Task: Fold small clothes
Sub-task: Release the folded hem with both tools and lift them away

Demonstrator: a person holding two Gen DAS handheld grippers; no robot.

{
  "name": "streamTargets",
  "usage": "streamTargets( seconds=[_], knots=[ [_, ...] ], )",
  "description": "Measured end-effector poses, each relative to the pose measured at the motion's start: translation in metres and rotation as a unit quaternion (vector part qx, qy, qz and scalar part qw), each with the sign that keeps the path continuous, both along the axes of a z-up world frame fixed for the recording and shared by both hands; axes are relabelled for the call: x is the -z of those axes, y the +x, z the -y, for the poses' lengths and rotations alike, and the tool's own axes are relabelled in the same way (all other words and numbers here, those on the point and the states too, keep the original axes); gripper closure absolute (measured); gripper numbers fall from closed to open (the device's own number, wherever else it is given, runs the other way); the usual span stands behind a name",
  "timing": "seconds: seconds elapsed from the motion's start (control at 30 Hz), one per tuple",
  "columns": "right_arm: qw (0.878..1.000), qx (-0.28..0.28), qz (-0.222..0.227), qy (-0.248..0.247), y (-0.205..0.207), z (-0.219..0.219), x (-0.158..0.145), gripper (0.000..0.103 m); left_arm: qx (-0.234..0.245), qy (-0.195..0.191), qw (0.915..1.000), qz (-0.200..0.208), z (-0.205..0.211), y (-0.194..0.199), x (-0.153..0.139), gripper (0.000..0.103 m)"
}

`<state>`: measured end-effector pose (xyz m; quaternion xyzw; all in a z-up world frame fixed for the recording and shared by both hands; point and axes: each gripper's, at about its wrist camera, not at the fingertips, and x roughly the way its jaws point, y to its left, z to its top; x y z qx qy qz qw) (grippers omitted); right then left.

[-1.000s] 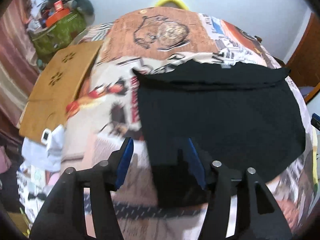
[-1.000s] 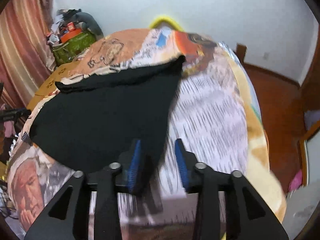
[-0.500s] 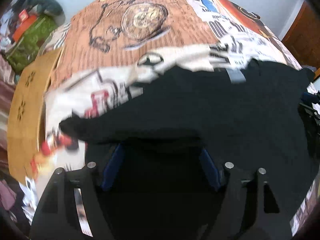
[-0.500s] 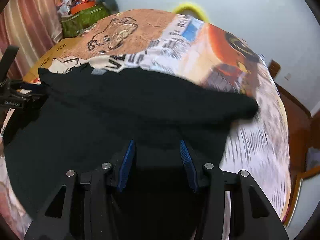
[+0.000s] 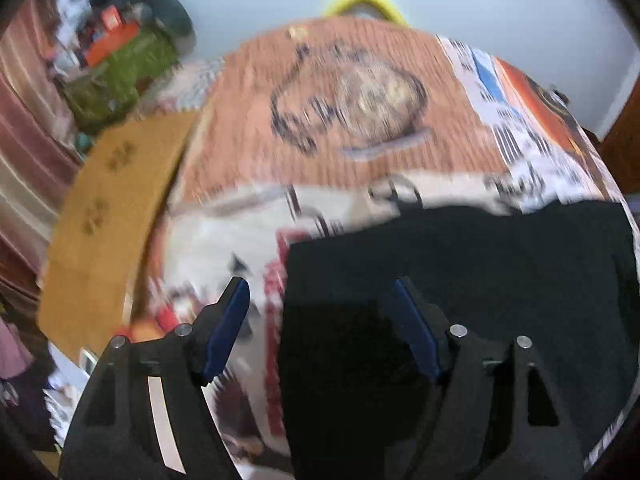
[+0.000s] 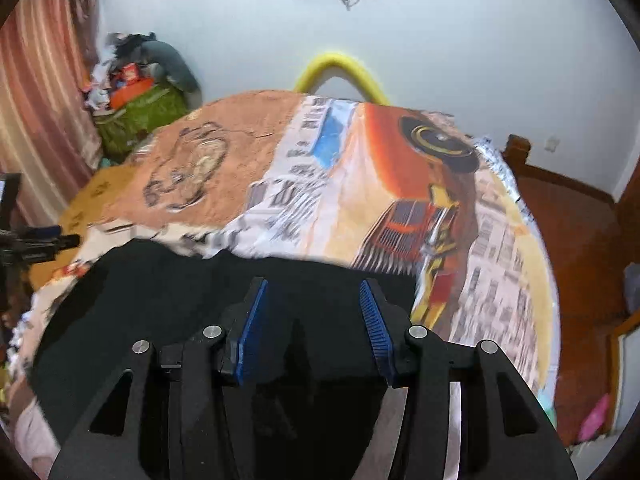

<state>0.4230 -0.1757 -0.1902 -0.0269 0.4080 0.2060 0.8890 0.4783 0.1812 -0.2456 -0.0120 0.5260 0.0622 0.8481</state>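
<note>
Hovering over a black garment (image 5: 460,280) lying flat on the printed bedspread (image 5: 340,92), both grippers are empty.

Left wrist view: the left gripper (image 5: 320,300) is pointing steeply down with fingers wide, straddling the garment's left edge; closing here is risking a pinch of bedspread along with the cloth. Right wrist view: the right gripper (image 6: 312,292) is tilting down less steeply, fingers moderately apart above the garment (image 6: 160,300), gripping nothing; a shallow bite is risking a slipped, uneven fold.
</note>
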Motion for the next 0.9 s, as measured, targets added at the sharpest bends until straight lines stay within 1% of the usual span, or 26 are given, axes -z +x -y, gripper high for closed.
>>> streamTargets(
  seconds=[0.03, 0.07, 0.1, 0.17, 0.2, 0.23, 0.27, 0.3, 0.33, 0.37, 0.43, 0.53, 0.57, 0.6, 0.67, 0.77, 0.8, 0.87, 0.9],
  knots=[
    [1.000, -0.014, -0.008, 0.001, -0.010, -0.003, 0.004, 0.057, 0.004, -0.003, 0.9999, -0.009, 0.001, -0.005, 0.007, 0.030],
    [0.999, -0.027, -0.018, -0.002, -0.015, -0.007, 0.009, 0.051, 0.006, -0.003, 0.9998, -0.019, 0.002, -0.011, 0.015, 0.030],
    [0.999, -0.035, -0.026, -0.009, -0.017, -0.010, 0.013, 0.049, 0.006, 0.001, 0.9995, -0.032, 0.003, -0.019, 0.028, 0.030],
    [0.998, -0.046, -0.038, -0.035, -0.030, -0.014, 0.030, 0.049, 0.001, 0.005, 0.9987, -0.052, -0.002, -0.032, 0.046, 0.028],
    [0.996, -0.050, -0.048, -0.049, -0.037, -0.013, 0.040, 0.049, -0.004, -0.003, 0.9990, -0.045, -0.008, -0.041, 0.050, 0.023],
    [0.996, -0.050, -0.054, -0.059, -0.042, -0.009, 0.048, 0.049, -0.011, -0.008, 0.9993, -0.035, -0.013, -0.049, 0.049, 0.020],
    [0.996, -0.048, -0.049, -0.065, -0.049, -0.006, 0.051, 0.049, -0.020, -0.009, 0.9993, -0.030, -0.019, -0.055, 0.047, 0.015],
    [0.996, -0.046, -0.034, -0.068, -0.057, -0.001, 0.050, 0.048, -0.030, -0.008, 0.9991, -0.028, -0.027, -0.064, 0.045, 0.015],
    [0.996, -0.038, -0.021, -0.076, -0.065, 0.005, 0.047, 0.042, -0.034, -0.011, 0.9990, -0.026, -0.032, -0.070, 0.043, 0.015],
    [0.996, -0.027, -0.023, -0.082, -0.071, 0.011, 0.044, 0.035, -0.036, -0.012, 0.9990, -0.025, -0.037, -0.076, 0.040, 0.015],
    [0.996, -0.018, -0.030, -0.081, -0.077, 0.021, 0.042, 0.035, -0.044, -0.011, 0.9987, -0.023, -0.044, -0.091, 0.034, 0.015],
    [0.995, -0.002, -0.031, -0.095, -0.092, 0.036, 0.034, 0.035, -0.060, 0.011, 0.9978, -0.025, -0.051, -0.111, 0.025, 0.016],
    [0.995, 0.002, -0.029, -0.097, -0.097, 0.040, 0.030, 0.035, -0.061, 0.013, 0.9978, -0.024, -0.052, -0.119, 0.021, 0.016],
    [0.995, 0.006, -0.025, -0.096, -0.100, 0.042, 0.027, 0.035, -0.063, 0.008, 0.9977, -0.022, -0.053, -0.130, 0.016, 0.016],
    [0.997, 0.010, -0.021, -0.079, -0.106, 0.047, 0.018, 0.035, -0.062, -0.005, 0.9980, -0.015, -0.051, -0.145, 0.008, 0.016],
    [0.999, 0.008, -0.023, -0.032, -0.126, 0.049, 0.013, 0.035, -0.049, -0.020, 0.9986, -0.002, -0.040, -0.170, -0.002, 0.016],
    [0.999, 0.009, -0.030, -0.017, -0.132, 0.050, 0.016, 0.035, -0.042, -0.021, 0.9989, 0.001, -0.033, -0.177, -0.004, 0.016],
    [0.999, 0.012, -0.050, -0.003, -0.140, 0.047, 0.028, 0.035, -0.034, -0.021, 0.9992, 0.005, -0.025, -0.185, -0.007, 0.016],
    [0.998, 0.016, -0.068, 0.005, -0.142, 0.046, 0.038, 0.035, -0.031, -0.022, 0.9993, 0.006, -0.020, -0.190, -0.007, 0.016]
  ],
)
